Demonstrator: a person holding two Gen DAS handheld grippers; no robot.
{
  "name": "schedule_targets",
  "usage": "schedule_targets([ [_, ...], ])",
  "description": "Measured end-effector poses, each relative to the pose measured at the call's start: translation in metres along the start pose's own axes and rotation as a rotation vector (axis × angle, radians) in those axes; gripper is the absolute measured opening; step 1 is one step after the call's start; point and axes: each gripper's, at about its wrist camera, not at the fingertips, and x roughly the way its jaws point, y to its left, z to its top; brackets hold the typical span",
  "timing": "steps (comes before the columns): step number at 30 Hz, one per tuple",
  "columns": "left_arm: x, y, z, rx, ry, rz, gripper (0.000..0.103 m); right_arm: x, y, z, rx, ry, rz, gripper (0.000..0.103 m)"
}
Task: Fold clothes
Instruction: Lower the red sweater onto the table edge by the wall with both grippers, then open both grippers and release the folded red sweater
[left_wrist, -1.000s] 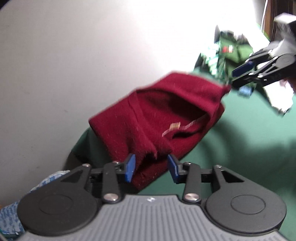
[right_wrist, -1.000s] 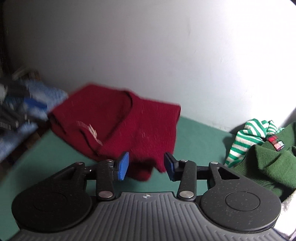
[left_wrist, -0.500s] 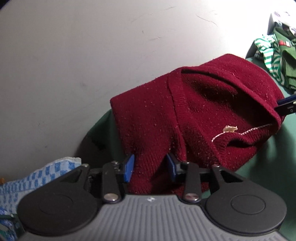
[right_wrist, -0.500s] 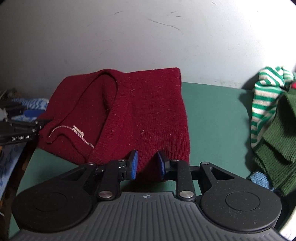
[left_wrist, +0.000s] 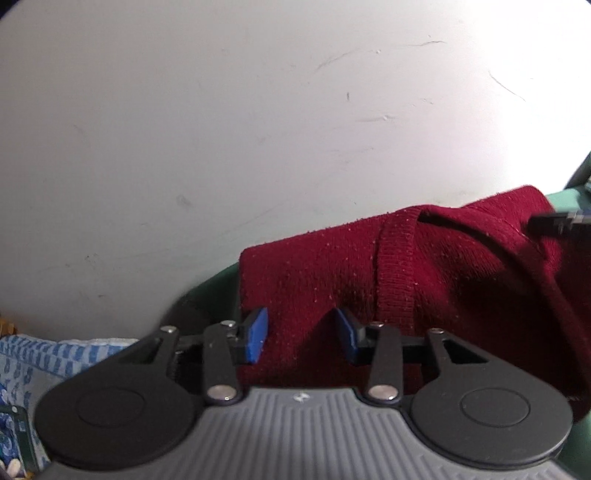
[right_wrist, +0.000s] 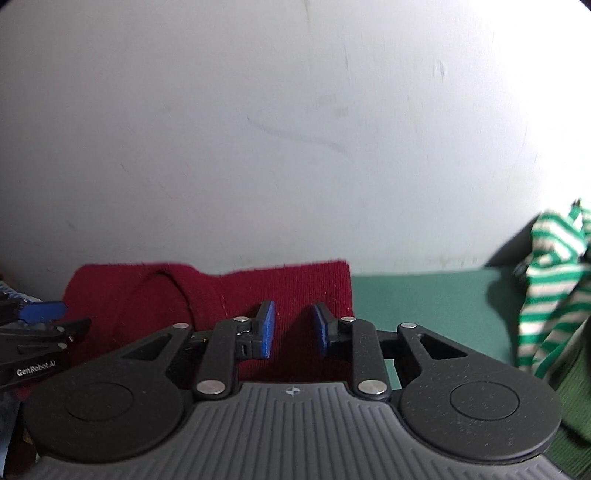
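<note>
We see the pale wall (left_wrist: 258, 129) filling most of both views, with the green surface (right_wrist: 424, 295) meeting its foot. The red knitted garment (left_wrist: 332, 266) lies bunched on that green surface, its far edge against the wall. To the right of the garment, in the right wrist view, a green-and-white striped garment (right_wrist: 546, 288) is heaped over a dark green knit (right_wrist: 576, 387), well apart from the red one. To the garment's left, in the left wrist view, a blue-checked cloth (left_wrist: 37, 358) lies beside it.

Our left gripper (left_wrist: 301, 334) stands at the garment's left end, its blue pads about halfway apart with a peak of red fabric rising between them; we cannot tell whether they press on it. Our right gripper (right_wrist: 293, 328) is at the garment's right edge, its jaws narrower after closing within the last second, red knit between them; whether it is pinched we cannot tell.
</note>
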Motion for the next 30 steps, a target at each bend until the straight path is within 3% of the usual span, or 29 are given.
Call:
schedule_targets([
  [1, 0.001, 0.002, -0.002, -0.005, -0.006, -0.001, 0.05, 0.003, 0.001, -0.003, -0.007, 0.0, -0.009, 0.028],
  [3, 0.004, 0.007, -0.006, -0.014, -0.023, -0.002, 0.065, 0.005, -0.001, -0.004, -0.01, -0.001, -0.018, 0.028],
  [5, 0.006, 0.018, -0.008, -0.044, -0.024, -0.014, 0.072, 0.003, -0.003, -0.004, -0.006, -0.001, -0.019, 0.028],
  [7, 0.003, 0.027, -0.009, -0.093, -0.017, -0.043, 0.072, -0.007, -0.003, -0.002, 0.012, -0.01, -0.003, 0.028],
  [12, -0.01, 0.02, -0.013, -0.061, -0.045, -0.023, 0.068, -0.047, 0.011, -0.021, -0.028, -0.051, 0.062, 0.028],
  [16, -0.008, 0.015, -0.012, -0.059, -0.046, -0.003, 0.07, -0.042, 0.017, -0.043, -0.061, 0.019, 0.081, 0.027],
  [21, -0.014, 0.01, -0.013, -0.037, -0.041, 0.027, 0.07, -0.039, 0.018, -0.043, -0.034, 0.023, 0.064, 0.028],
  [26, -0.033, 0.01, -0.015, -0.059, -0.068, 0.023, 0.07, -0.064, 0.017, -0.049, -0.002, 0.002, 0.102, 0.028],
  [30, -0.042, 0.005, -0.025, -0.056, -0.061, 0.017, 0.071, -0.057, 0.018, -0.065, -0.019, 0.054, 0.094, 0.028],
])
